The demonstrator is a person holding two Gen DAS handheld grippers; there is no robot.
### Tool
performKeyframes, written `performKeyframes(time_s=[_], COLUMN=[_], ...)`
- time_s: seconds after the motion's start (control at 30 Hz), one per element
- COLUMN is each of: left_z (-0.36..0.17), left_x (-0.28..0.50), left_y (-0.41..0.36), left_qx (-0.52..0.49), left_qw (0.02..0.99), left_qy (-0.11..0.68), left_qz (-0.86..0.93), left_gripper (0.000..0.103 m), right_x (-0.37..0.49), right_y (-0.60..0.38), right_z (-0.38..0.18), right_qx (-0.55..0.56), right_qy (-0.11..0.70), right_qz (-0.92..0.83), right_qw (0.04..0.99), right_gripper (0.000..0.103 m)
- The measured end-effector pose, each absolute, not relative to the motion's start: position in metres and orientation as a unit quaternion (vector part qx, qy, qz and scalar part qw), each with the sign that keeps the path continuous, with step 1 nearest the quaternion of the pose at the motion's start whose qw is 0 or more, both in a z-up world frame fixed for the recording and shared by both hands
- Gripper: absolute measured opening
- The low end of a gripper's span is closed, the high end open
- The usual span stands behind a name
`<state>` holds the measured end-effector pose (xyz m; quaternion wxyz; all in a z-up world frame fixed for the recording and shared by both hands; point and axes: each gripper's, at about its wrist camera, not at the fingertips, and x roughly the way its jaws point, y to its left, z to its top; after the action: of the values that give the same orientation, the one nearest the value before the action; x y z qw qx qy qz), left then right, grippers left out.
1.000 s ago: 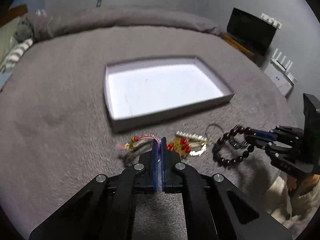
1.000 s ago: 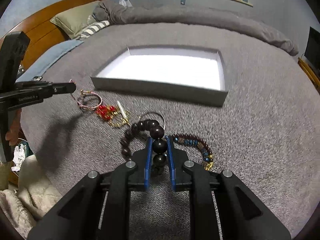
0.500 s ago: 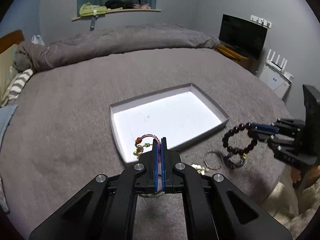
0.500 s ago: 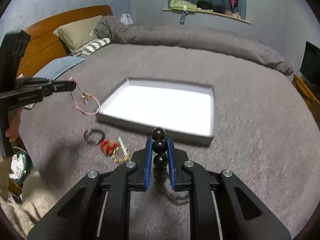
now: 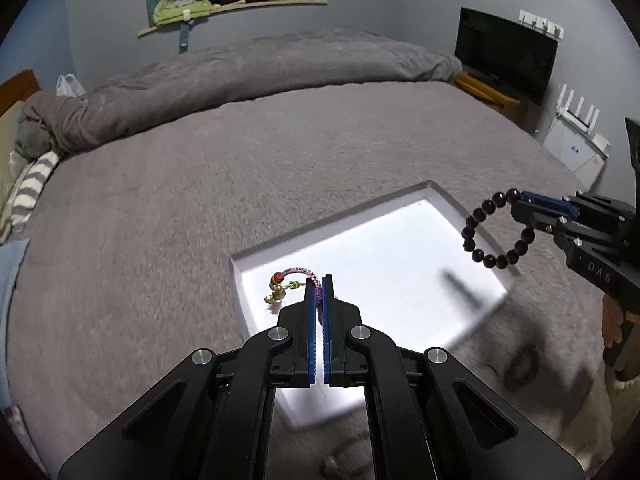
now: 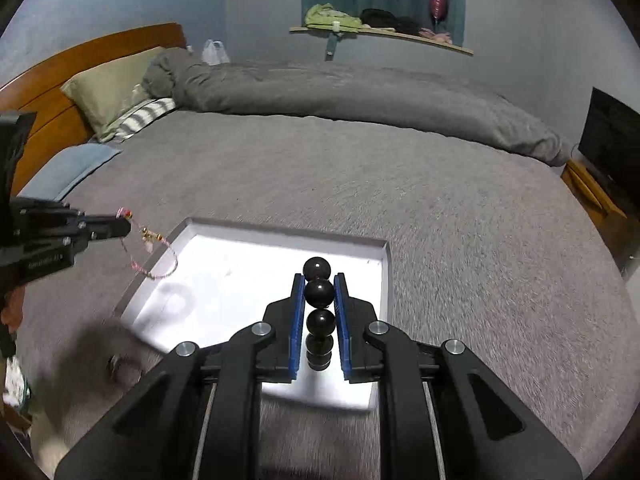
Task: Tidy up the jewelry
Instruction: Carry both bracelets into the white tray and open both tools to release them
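Lots of motion blur near the bottom of both views, so the stuff lying on the grey bed cover (image 5: 200, 200) beside the tray is hard to read: there's a dark ring-shaped smudge (image 5: 522, 366) in the left wrist view and a small blurry lump (image 6: 120, 366) in the right wrist view, and I honestly can't tell what either is. The white tray (image 5: 440, 196) sits flat on the bed, its near corner hidden behind the left tool (image 5: 319, 280) and, in the other view, its near edge behind the right tool (image 6: 319, 280). Left tool is pinched nearly closed on a thin pink braided bracelet (image 5: 298, 273); from its own camera only a short arc with a few coloured beads pokes out to the left of the tips, the rest tucked out of sight. From the right wrist view that same bracelet (image 6: 154, 258) hangs as a loose loop off the tips, over the tray's left rim, with little gold charms at its top. Right tool is clamped narrow on a dark beaded bracelet (image 6: 319, 292); seen edge-on, the beads line up along the fingers, one sticking past the tips. From the left camera it (image 5: 492, 236) shows as a full ring dangling in the air, over the tray's right corner. A bit of the person's hand (image 5: 616, 322) shows at the right edge, mostly cut off.
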<state>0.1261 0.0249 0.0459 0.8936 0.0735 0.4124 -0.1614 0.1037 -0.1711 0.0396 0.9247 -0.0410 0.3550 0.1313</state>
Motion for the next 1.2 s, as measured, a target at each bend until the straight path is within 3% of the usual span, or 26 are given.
performKeyframes(time_s=[0.73, 1.2], left_z=[-0.047, -0.059], left_x=[0.202, 0.198], left_y=[0.035, 0.020], left_qx=[0.056, 0.092], left_qw=[0.857, 0.850], left_qy=[0.493, 0.500], left_qz=[-0.137, -0.136], left_gripper=[0.002, 0.003], right_x=[0.180, 0.184], right_y=[-0.177, -0.167], right_z=[-0.024, -0.047], right_qx=[0.007, -0.023], right_qy=[0.426, 0.463], right_qz=[0.092, 0.073], right_qw=[0.900, 0.883], right_gripper=[0.014, 0.014])
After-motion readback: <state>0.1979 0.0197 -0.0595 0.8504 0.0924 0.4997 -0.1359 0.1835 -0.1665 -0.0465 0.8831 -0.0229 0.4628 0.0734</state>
